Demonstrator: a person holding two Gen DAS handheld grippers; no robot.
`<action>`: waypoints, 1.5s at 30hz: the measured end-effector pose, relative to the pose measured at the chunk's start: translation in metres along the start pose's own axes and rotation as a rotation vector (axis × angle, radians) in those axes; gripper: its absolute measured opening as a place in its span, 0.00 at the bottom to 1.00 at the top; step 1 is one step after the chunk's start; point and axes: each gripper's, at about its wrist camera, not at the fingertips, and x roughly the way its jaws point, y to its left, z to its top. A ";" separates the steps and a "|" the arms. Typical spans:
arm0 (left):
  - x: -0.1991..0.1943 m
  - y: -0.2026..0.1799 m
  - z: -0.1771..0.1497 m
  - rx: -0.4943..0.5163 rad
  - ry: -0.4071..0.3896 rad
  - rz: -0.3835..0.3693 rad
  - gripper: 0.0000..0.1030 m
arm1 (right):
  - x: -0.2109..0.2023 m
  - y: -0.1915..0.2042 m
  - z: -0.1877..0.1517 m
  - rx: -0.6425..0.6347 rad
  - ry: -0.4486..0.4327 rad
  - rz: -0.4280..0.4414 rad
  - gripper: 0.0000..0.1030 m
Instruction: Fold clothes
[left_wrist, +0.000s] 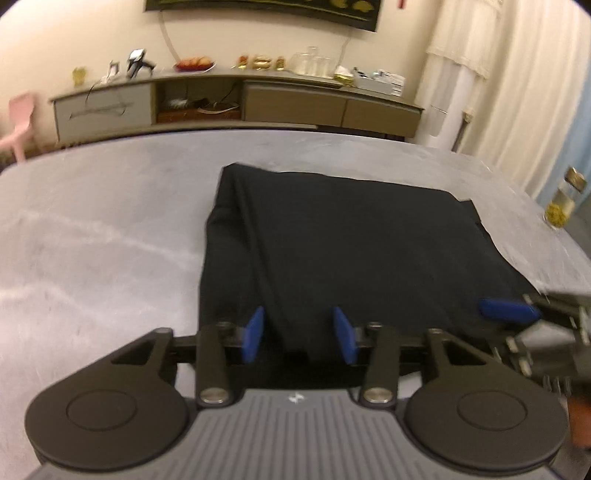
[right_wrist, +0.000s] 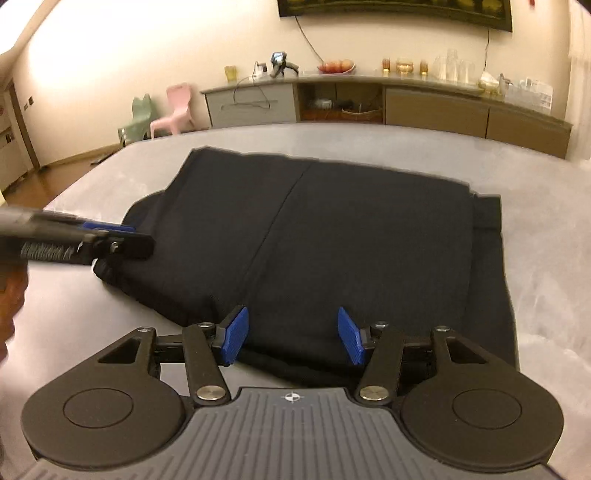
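Grey tabletop (left_wrist: 92, 221) carries a black garment (left_wrist: 351, 240), folded into a rough rectangle toward its near edge. Left view: left gripper (left_wrist: 299, 334) released above the near hem. Right view: right gripper (right_wrist: 291, 334) also released; a shallow pinch may catch one layer only and pull the fold apart.

A grey table (right_wrist: 546, 236) carries a folded black garment (right_wrist: 332, 240); a jar (left_wrist: 561, 210) stands at its edge.

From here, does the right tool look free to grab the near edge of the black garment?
Probably yes. The right tool is open, its blue pads straddling the near edge of the black garment on the grey table. Nothing lies between; the left tool sits off at the garment's left side.
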 end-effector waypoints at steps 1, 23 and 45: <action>0.000 0.003 0.000 -0.009 0.005 -0.002 0.45 | -0.004 0.002 -0.003 -0.016 0.005 0.002 0.56; 0.001 0.032 0.003 -0.161 0.033 0.155 0.44 | -0.022 -0.060 0.001 -0.083 0.113 -0.080 0.54; -0.052 -0.024 -0.002 -0.092 -0.040 0.132 0.70 | -0.077 -0.047 -0.023 0.119 0.044 -0.200 0.74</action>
